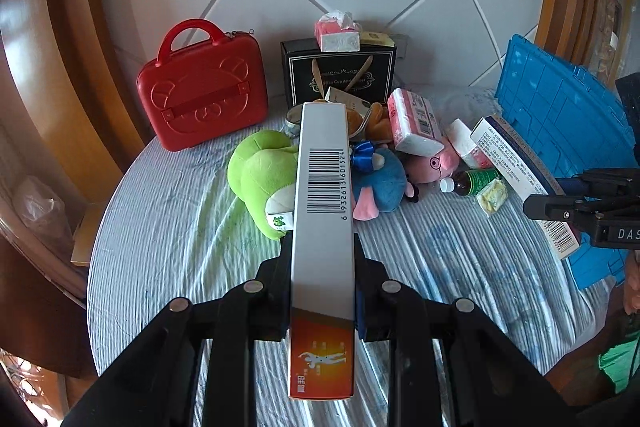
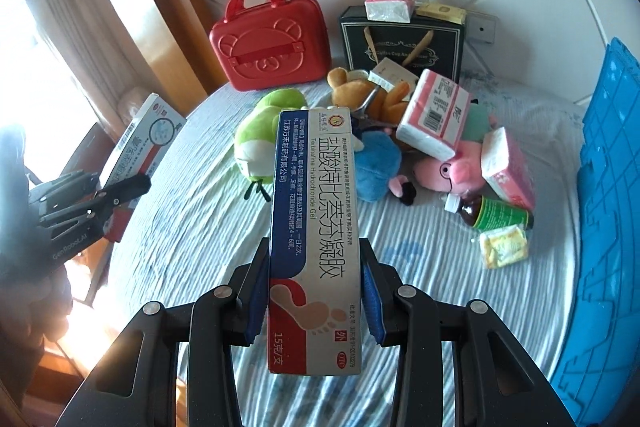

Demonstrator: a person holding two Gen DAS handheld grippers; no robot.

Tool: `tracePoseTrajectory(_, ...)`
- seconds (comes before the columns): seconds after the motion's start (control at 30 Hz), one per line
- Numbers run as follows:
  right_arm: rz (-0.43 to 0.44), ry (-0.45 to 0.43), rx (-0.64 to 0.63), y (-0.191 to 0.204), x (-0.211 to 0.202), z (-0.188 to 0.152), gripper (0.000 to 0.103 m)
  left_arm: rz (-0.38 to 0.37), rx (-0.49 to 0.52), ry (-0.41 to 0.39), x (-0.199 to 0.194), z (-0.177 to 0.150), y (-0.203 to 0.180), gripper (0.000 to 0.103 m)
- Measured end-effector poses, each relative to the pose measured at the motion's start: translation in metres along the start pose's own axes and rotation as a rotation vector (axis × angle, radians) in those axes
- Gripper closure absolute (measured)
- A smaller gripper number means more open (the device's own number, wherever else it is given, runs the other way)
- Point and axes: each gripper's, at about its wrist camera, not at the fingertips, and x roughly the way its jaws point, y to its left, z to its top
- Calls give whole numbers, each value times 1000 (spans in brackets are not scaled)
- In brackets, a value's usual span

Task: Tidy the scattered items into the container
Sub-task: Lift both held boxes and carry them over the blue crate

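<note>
White carton [image 1: 324, 227] sits clamped in the left gripper [image 1: 322, 247]; the right gripper [image 2: 314, 259] grips a gel box [image 2: 314, 227], above what looks like a bed [image 2: 400, 247].

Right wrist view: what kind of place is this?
Likely a home room, not a lab: a round table under a striped cloth, plush toys such as the pink pig, and a red case against a tiled wall.

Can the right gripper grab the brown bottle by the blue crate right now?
Probably not: the right gripper is shut on a gel box. The brown bottle lies uncovered, so its approach looks free.
</note>
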Motion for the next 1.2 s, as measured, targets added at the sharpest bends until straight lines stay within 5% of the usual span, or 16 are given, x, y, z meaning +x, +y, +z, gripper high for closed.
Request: tracePoseTrajectory(1.2, 138, -258, -6, -84, -167, 39, 64, 18, -7, -195, -103, 106, -119, 80)
